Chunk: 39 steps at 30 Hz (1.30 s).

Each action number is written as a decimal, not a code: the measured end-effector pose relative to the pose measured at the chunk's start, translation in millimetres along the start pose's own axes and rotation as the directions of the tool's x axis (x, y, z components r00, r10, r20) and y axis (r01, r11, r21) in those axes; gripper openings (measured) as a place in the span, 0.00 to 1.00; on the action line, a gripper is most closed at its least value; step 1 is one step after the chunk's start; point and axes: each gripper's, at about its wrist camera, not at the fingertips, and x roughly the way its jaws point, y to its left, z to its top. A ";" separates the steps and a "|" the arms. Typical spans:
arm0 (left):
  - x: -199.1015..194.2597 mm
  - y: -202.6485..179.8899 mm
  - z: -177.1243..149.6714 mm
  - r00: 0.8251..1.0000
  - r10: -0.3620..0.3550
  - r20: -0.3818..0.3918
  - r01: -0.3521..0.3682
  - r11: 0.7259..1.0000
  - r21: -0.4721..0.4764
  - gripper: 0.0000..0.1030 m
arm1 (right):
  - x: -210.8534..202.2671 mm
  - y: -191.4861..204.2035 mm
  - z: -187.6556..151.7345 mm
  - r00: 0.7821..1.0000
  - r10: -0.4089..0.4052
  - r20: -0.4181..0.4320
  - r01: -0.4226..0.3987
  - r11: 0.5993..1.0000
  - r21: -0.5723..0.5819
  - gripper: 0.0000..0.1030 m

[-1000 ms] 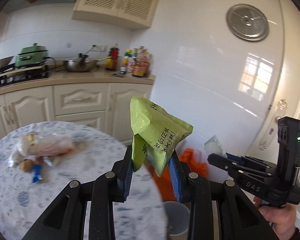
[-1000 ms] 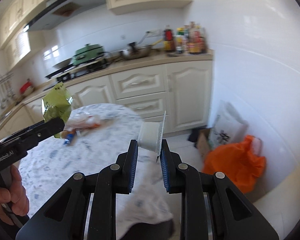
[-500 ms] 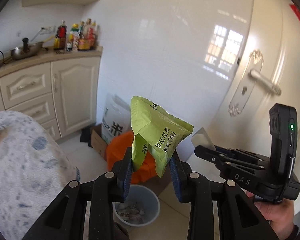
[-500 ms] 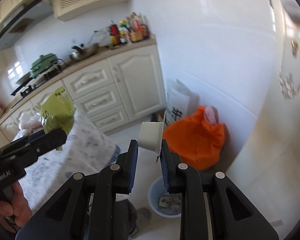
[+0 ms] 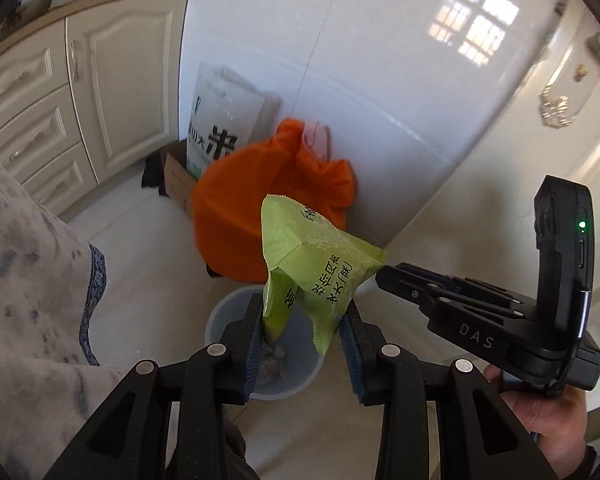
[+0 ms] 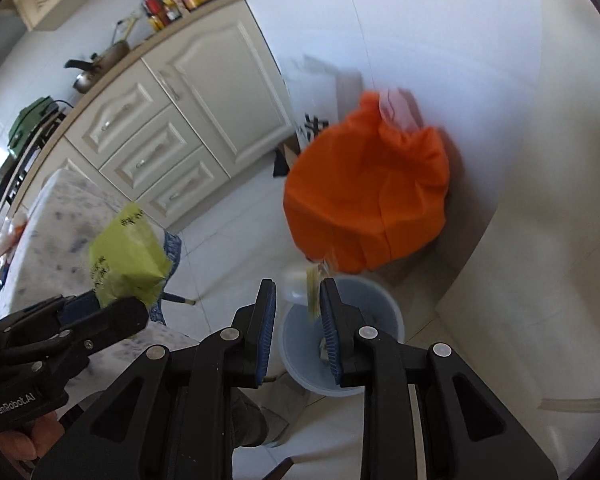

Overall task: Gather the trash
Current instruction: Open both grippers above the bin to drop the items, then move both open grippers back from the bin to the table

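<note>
- The green wrapper (image 5: 312,264) is crinkled foil-like film with a serrated top edge and dark printed characters; it stands up from between the blue pads of the left gripper (image 5: 304,332), long axis toward 12 o'clock, leaning slightly to 1
- Those jaws are opening, with the wrapper's lower corners between them (the left pad meets the film; contact at the right pad cannot be judged)
- Right below sits the round pale-blue plastic bin (image 5: 224,312), holding grey scraps
- The right gripper (image 6: 298,312) is opening too; a small, blurred whitish cup (image 6: 300,284) with a yellowish lid edge lies between its fingers above the bin (image 6: 380,304), and whether the pads press it cannot be told
- Only the left view shows the hand (image 5: 548,420) carrying the right tool, at 4 o'clock
- A slumped orange bag (image 5: 260,200) lies behind the bin at 12; a mottled tablecloth (image 5: 32,300) hangs at 9
</note>
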 end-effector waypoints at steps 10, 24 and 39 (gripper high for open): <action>44.8 -3.8 24.8 0.990 0.113 -0.078 -0.112 0.994 0.015 0.92 | 22.8 -14.8 -2.5 0.999 -0.039 -0.023 0.041 0.996 0.080 0.92; -27.3 -27.9 -5.0 0.981 0.147 0.126 -0.154 0.987 0.047 0.99 | -32.6 13.0 2.5 0.995 -0.083 0.060 0.077 0.993 0.092 1.00; -207.3 15.3 -85.4 0.883 0.194 0.427 -0.182 0.981 -0.070 0.99 | -111.3 145.1 14.6 0.978 0.009 0.211 0.019 0.991 -0.131 1.00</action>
